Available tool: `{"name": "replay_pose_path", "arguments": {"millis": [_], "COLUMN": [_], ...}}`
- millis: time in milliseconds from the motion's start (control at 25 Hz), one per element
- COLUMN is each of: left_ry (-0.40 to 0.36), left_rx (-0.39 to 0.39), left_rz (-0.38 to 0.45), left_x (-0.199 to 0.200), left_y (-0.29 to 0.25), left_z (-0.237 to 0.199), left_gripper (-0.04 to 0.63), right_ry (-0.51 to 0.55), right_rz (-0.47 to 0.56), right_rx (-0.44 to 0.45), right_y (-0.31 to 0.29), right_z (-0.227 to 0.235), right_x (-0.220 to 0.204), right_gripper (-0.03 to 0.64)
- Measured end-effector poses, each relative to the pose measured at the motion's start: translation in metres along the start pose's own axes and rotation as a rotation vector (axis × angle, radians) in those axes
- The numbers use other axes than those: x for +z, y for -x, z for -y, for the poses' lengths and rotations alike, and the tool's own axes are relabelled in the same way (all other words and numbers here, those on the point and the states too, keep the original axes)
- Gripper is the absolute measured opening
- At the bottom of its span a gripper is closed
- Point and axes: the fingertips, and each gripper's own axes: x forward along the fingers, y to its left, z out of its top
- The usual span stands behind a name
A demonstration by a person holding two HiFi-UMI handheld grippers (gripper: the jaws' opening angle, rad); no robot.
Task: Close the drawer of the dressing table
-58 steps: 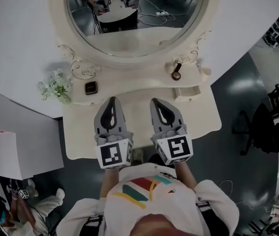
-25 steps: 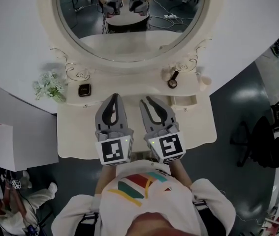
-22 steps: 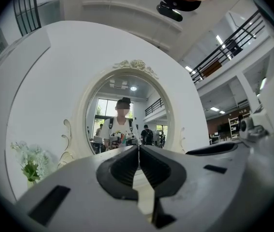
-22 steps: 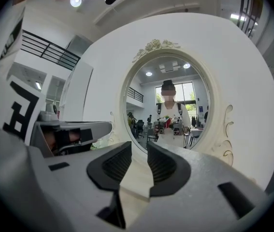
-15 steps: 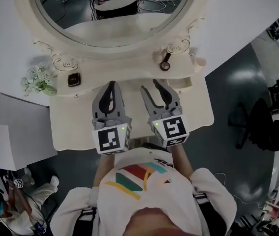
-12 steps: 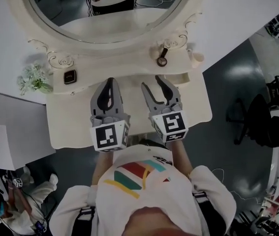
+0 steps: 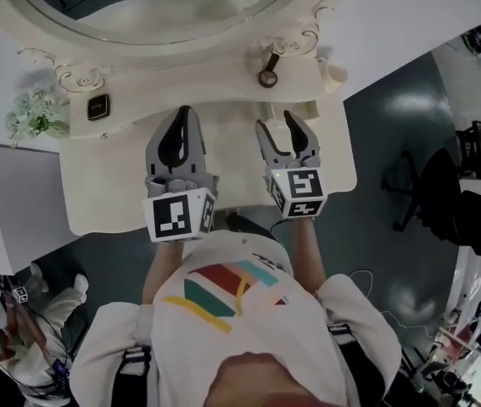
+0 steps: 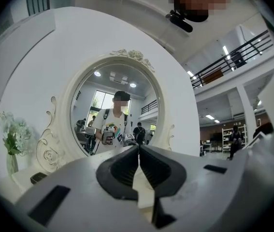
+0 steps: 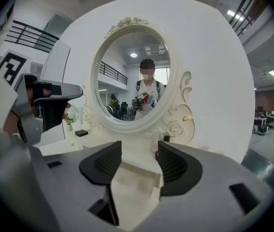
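The cream dressing table (image 7: 113,185) has a small drawer (image 7: 308,107) standing pulled out under its right shelf. My right gripper (image 7: 277,124) hovers just in front of it, and its jaws are opening with nothing pressed between them. In the right gripper view the open drawer (image 9: 136,174) shows in the gap between the fingers (image 9: 174,164), its inside bare. My left gripper (image 7: 181,113) is shut and empty over the middle of the tabletop. In the left gripper view its tips (image 8: 138,149) meet in front of the oval mirror (image 8: 115,110).
On the shelf stand white flowers (image 7: 32,117), a small black box (image 7: 97,106), a dark round hand mirror (image 7: 267,76) and a cream jar (image 7: 335,73). A black office chair (image 7: 431,189) stands to the right. A person (image 7: 11,346) crouches on the floor at lower left.
Both grippers moved forward over the table towards the mirror. The right one swung towards the drawer and its jaws went from nearly shut to wide apart. The left stayed shut.
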Motion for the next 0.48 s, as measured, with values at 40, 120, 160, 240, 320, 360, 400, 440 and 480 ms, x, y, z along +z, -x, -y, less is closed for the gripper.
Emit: {"name": "replay_pose_path", "arguments": {"millis": [40, 120, 160, 240, 320, 360, 400, 440, 480], "left_ry": [-0.004, -0.015, -0.022, -0.036, -0.040, -0.041, -0.042, -0.044, -0.048], "left_rx": [-0.001, -0.009, -0.016, -0.036, -0.055, -0.060, -0.063, -0.064, -0.063], "left_rz": [-0.001, -0.005, -0.007, -0.017, -0.032, -0.041, -0.049, -0.058, -0.065], "left_x": [-0.002, -0.006, -0.008, -0.014, -0.021, -0.025, -0.028, -0.031, -0.033], "left_y": [-0.001, -0.004, -0.006, -0.010, -0.014, -0.014, -0.015, -0.016, -0.017], "left_z": [0.004, 0.012, 0.017, 0.027, 0.037, 0.040, 0.043, 0.044, 0.045], "left_gripper": [0.011, 0.011, 0.011, 0.011, 0.011, 0.011, 0.011, 0.011, 0.011], "right_ry": [-0.009, -0.023, -0.030, -0.041, -0.040, -0.040, -0.041, -0.044, -0.047], "right_rz": [-0.011, -0.031, -0.040, -0.059, -0.086, -0.102, -0.118, -0.131, -0.142], "right_rx": [-0.007, -0.020, -0.025, -0.035, -0.046, -0.052, -0.058, -0.067, -0.078], "right_y": [0.000, 0.000, -0.001, -0.002, -0.002, -0.001, -0.001, -0.001, -0.001], "right_z": [0.006, 0.016, 0.021, 0.030, 0.041, 0.047, 0.051, 0.056, 0.061], "right_x": [-0.006, -0.018, -0.023, -0.035, -0.049, -0.056, -0.063, -0.070, -0.077], "right_gripper": [0.199, 0.199, 0.199, 0.199, 0.199, 0.199, 0.199, 0.199, 0.199]}}
